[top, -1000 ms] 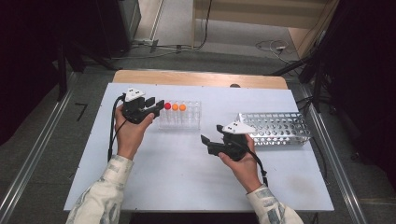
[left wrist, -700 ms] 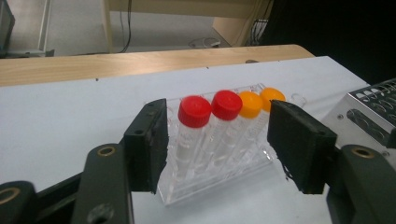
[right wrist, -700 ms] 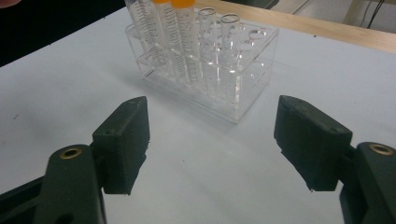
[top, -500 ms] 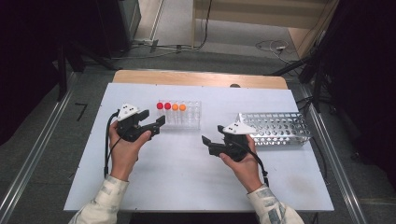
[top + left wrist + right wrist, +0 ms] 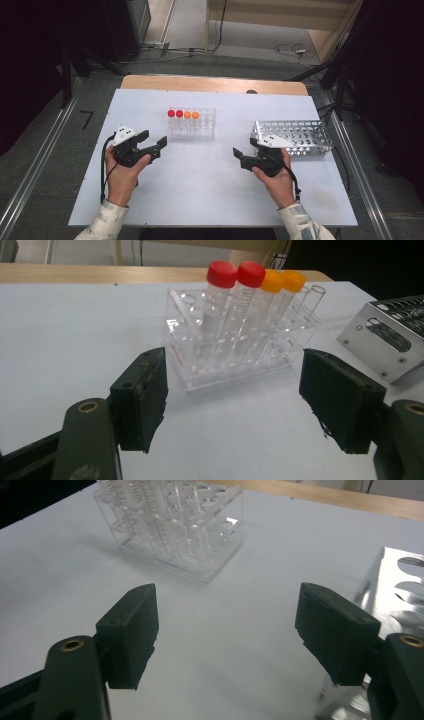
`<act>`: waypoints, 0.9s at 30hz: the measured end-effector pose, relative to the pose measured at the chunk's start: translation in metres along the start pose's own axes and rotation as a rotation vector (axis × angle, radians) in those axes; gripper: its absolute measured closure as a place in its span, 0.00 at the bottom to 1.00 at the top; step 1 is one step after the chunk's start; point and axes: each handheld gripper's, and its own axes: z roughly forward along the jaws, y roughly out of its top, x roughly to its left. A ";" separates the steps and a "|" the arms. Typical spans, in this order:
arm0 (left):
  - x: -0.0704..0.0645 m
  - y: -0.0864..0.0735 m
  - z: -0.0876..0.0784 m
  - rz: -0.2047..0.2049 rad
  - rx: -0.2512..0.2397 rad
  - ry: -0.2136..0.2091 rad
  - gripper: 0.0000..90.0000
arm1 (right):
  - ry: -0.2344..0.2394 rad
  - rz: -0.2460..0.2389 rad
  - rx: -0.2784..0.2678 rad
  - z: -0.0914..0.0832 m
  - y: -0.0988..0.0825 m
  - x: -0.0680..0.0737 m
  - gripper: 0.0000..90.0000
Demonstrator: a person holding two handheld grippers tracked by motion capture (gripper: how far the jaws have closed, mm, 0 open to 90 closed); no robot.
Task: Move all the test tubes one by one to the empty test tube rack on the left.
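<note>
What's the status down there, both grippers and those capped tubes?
Left hand-held gripper just opened, empty. Right hand-held gripper open, empty. Four capped tubes upright in clear rack. Path unobstructed.

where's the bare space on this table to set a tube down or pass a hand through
The widest bare patch lies between the left gripper and the right gripper, in front of the clear rack. The strip behind the racks is free too. It is tighter where the right gripper sits against the metal rack.
</note>
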 end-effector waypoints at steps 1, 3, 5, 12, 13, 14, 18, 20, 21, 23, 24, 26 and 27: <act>0.002 -0.002 -0.002 -0.004 -0.005 0.005 0.31 | -0.007 0.001 0.000 -0.003 -0.002 -0.002 0.26; 0.006 -0.004 -0.005 -0.007 -0.004 0.011 0.31 | -0.014 0.005 0.000 -0.008 -0.005 -0.006 0.26; 0.009 -0.007 -0.008 -0.011 -0.008 0.018 0.30 | -0.024 0.008 -0.003 -0.014 -0.008 -0.011 0.26; 0.017 -0.016 -0.015 -0.020 0.000 0.031 0.29 | -0.047 0.015 -0.002 -0.030 -0.019 -0.023 0.25; 0.018 -0.016 -0.016 -0.020 0.003 0.034 0.28 | -0.049 0.021 0.000 -0.033 -0.021 -0.024 0.25; 0.019 -0.017 -0.017 -0.024 0.001 0.036 0.28 | -0.054 0.024 0.001 -0.035 -0.022 -0.026 0.25; 0.023 -0.020 -0.022 -0.030 0.000 0.044 0.28 | -0.080 0.028 0.000 -0.043 -0.029 -0.034 0.25; 0.025 -0.022 -0.023 -0.033 0.005 0.047 0.27 | -0.090 0.033 0.003 -0.048 -0.032 -0.038 0.25; 0.026 -0.023 -0.024 -0.034 0.010 0.052 0.27 | -0.095 0.035 0.003 -0.050 -0.033 -0.039 0.24; 0.029 -0.026 -0.026 -0.040 0.011 0.057 0.27 | -0.108 0.038 0.002 -0.055 -0.037 -0.044 0.24; 0.030 -0.027 -0.027 -0.046 0.010 0.059 0.27 | -0.114 0.038 0.001 -0.057 -0.038 -0.045 0.24; 0.032 -0.029 -0.029 -0.052 0.011 0.064 0.26 | -0.125 0.041 0.001 -0.062 -0.041 -0.048 0.24; 0.033 -0.030 -0.030 -0.052 0.012 0.066 0.26 | -0.129 0.045 0.000 -0.064 -0.042 -0.050 0.24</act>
